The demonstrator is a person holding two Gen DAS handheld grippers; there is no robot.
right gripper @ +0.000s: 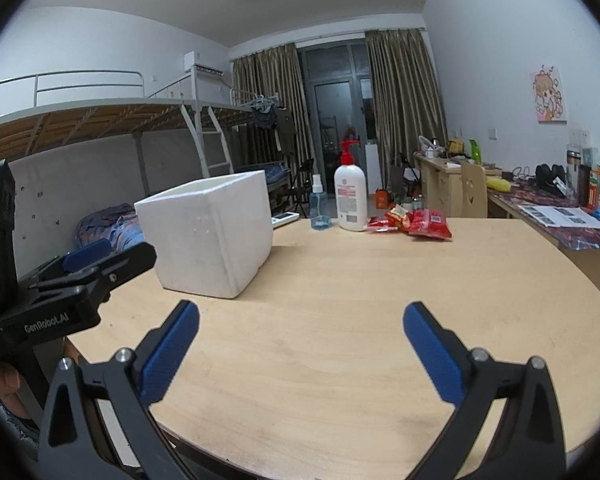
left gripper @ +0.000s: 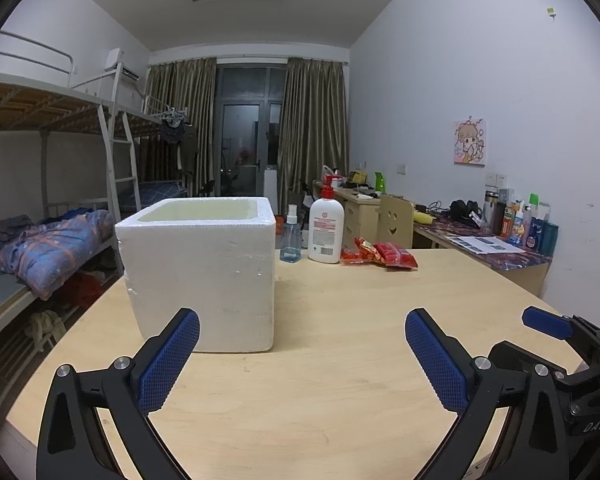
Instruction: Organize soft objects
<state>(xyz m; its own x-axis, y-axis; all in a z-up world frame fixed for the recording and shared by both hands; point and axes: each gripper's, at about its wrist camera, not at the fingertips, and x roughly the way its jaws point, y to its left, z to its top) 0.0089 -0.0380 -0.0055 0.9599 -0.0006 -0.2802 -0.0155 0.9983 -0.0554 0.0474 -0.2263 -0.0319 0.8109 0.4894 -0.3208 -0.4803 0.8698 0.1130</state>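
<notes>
Grippers are hovering low over the near edge of a pale wooden table, both pointing across it toward the far end of the room. The left gripper is holding its blue-padded fingers spread wide with nothing between them, only bare tabletop showing in the gap. The right gripper is sitting just to its right, its own fingers likewise released and gripping nothing; in the left wrist view it is showing at the right edge of the frame. A white foam box is standing upright on the left part of the table, just beyond the left gripper's left finger, its top open and its inside hidden from these angles. Farther off, near the far edge of the table and to the right of the box, red snack packets are lying in a loose heap, touching or overlapping one another. Just left of them a white pump bottle with a red top is standing upright, and a small blue spray bottle is standing beside it, between it and the box. Beyond the table a cluttered desk is running along the right wall, and bunk beds are lining the left wall.
</notes>
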